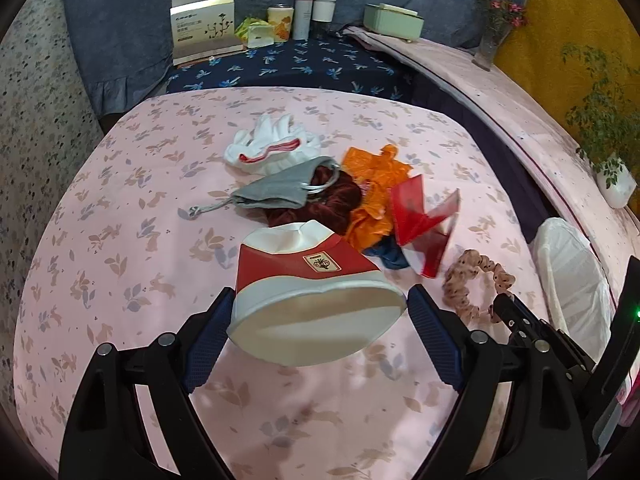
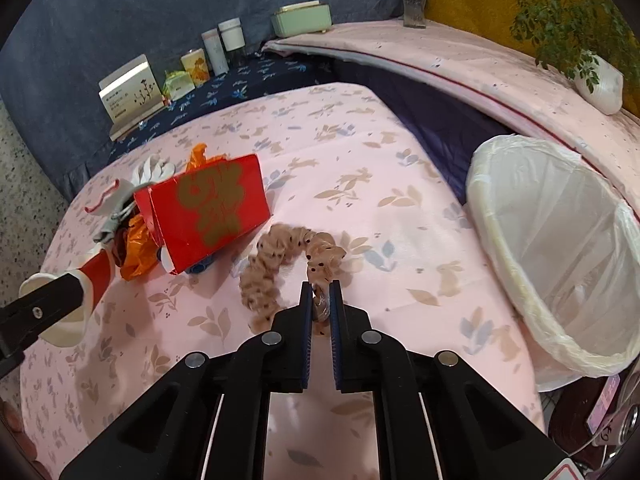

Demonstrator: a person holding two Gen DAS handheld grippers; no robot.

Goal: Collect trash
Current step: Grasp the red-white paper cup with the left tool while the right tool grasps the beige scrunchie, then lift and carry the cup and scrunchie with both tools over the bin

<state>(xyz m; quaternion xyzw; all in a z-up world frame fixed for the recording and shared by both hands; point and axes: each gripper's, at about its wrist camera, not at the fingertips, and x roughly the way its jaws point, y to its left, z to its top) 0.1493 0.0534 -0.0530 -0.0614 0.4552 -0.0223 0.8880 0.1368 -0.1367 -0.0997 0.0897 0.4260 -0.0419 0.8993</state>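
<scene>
My left gripper (image 1: 320, 312) is shut on a crushed red and white paper cup (image 1: 312, 292) and holds it just above the pink tablecloth; it also shows in the right wrist view (image 2: 80, 288). My right gripper (image 2: 321, 292) is shut on one end of a beige dotted scrunchie (image 2: 276, 264), which lies on the cloth; it also shows in the left wrist view (image 1: 476, 276). A red paper bag (image 2: 208, 212) lies on its side, with orange plastic wrap (image 1: 372, 184), a grey pouch (image 1: 276, 192), dark red cloth (image 1: 336, 200) and white gloves (image 1: 268, 144) beyond it.
A white-lined trash bin (image 2: 560, 256) stands off the table's right edge. A box (image 1: 204, 28), cans and jars (image 1: 304, 16) and a green tissue box (image 1: 394, 20) stand at the back. A vase (image 1: 492, 36) and a potted plant (image 2: 592, 76) sit on the right ledge.
</scene>
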